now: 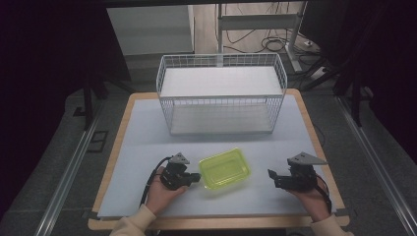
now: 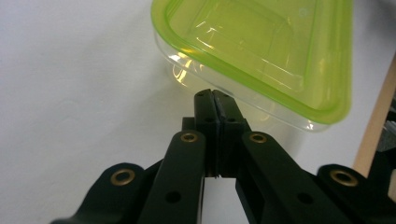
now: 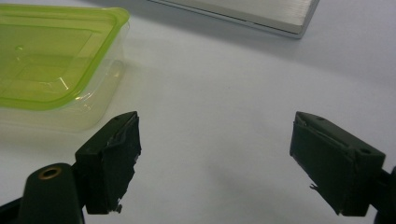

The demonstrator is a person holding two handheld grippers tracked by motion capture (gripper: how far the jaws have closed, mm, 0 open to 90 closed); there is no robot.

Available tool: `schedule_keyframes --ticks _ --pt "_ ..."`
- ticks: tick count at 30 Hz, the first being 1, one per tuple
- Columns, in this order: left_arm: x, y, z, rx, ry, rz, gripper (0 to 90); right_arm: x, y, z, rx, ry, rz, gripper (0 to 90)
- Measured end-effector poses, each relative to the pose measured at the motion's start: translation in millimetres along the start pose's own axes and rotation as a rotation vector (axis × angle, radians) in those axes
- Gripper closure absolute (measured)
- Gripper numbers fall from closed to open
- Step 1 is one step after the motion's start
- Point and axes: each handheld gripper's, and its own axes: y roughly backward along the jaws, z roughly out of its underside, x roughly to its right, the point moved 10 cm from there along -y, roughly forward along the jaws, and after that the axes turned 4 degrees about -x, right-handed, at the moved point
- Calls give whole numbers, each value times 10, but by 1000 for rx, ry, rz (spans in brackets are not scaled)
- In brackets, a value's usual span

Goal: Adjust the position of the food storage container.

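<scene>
On the bench (image 1: 147,147), the lime-lidded container (image 1: 224,169) sits before the wire basket (image 1: 221,93), between both grippers. Left gripper (image 2: 214,95): jaws clenched empty, tips just beside the lid rim; part them before gripping. Right gripper (image 3: 215,140): spread wide; approach the opposite edge level.

Green-lidded container (image 1: 224,168) between left gripper (image 1: 194,178) and right gripper (image 1: 272,176); wire basket (image 1: 221,93) behind.
</scene>
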Motion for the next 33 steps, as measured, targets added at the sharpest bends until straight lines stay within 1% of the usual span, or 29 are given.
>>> schedule_keyframes --ticks 1,3,4,5,6,8,9,10,11,13,16,18,19,20,21,22,23,24,25,26,28,31,32,33 --pt "1 50 11 5 -2 1 900 4 0 0 0 -1 0 166" --pt "5 74 13 15 2 0 900 5 0 -1 1 -1 0 166" --pt "50 141 23 31 6 12 900 4 0 -1 0 0 1 166" --pt "81 180 31 38 -2 13 900 3 2 -2 0 0 0 166" --pt "81 180 31 38 -2 13 900 3 2 -2 0 0 0 166" --pt "163 255 43 51 -17 20 900 6 2 -3 1 1 2 166" --pt "271 313 33 61 -36 33 900 10 -2 -2 0 1 3 166" --pt "271 313 33 61 -36 33 900 10 -2 -2 0 1 3 166" --pt "318 325 25 64 -48 38 900 11 -7 -1 0 1 3 166" --pt "467 331 16 60 -81 61 900 10 -9 -3 0 1 3 166" --pt "635 283 26 37 -121 90 900 1 -1 -11 3 1 2 166" --pt "707 242 30 25 -138 105 900 3 1 -11 3 1 2 166" --pt "775 175 38 9 -146 119 900 8 -1 -6 0 -1 4 167" --pt "775 175 38 9 -146 119 900 8 -1 -6 0 -1 4 167" --pt "793 140 41 0 -148 121 900 11 -3 -3 0 0 5 166" --pt "809 107 39 -2 -142 122 900 11 -3 -3 0 0 5 166" --pt "846 10 48 -25 -145 129 900 11 -3 -3 0 1 6 166" --pt "846 10 48 -25 -145 129 900 11 -3 -3 0 1 6 166" --pt "880 -65 47 -40 -157 135 900 8 -3 -5 1 0 4 167" --pt "880 -65 47 -40 -157 135 900 8 -3 -5 1 0 4 167" --pt "884 -125 39 -52 -161 133 900 10 -4 -3 0 1 6 167" --pt "867 -159 26 -57 -166 120 900 10 -3 2 -1 -2 4 167" --pt "852 -162 25 -59 -164 114 900 10 -3 2 -1 -2 4 167" --pt "806 -163 22 -61 -154 106 900 17 -3 4 0 -3 5 167"
